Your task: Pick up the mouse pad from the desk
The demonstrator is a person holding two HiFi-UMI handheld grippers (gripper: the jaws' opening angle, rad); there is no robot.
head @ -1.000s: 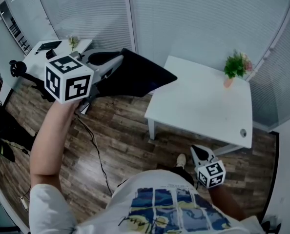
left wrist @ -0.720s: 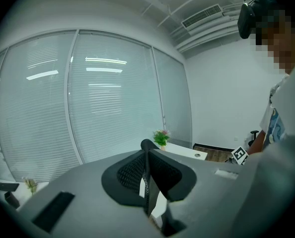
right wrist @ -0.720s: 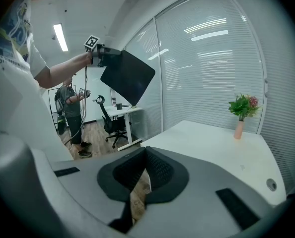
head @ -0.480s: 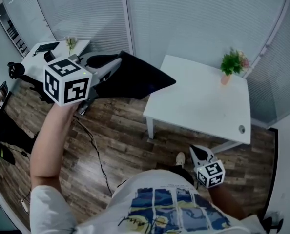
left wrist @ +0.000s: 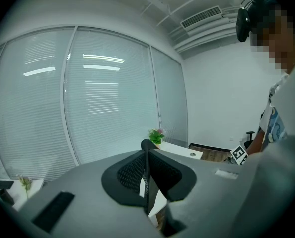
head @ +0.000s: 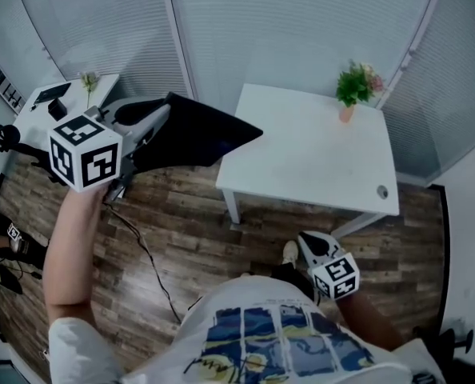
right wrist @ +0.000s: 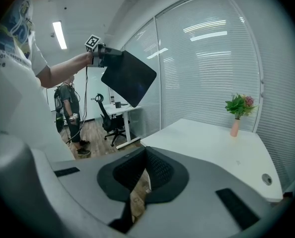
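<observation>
Sliding leftward in the head view since a second ago, mouse pad and desk alike, grip unchanged. Pinching one edge of the pad between the pressed-together jaws of the left gripper, holding it aloft over the floor, clear of the desk. Keeping the right gripper closed on nothing. Staying flat from one edge: probably light, fairly stiff; gripping well inside the rim. Holding a green plant, small vase at the desk's far corner.
</observation>
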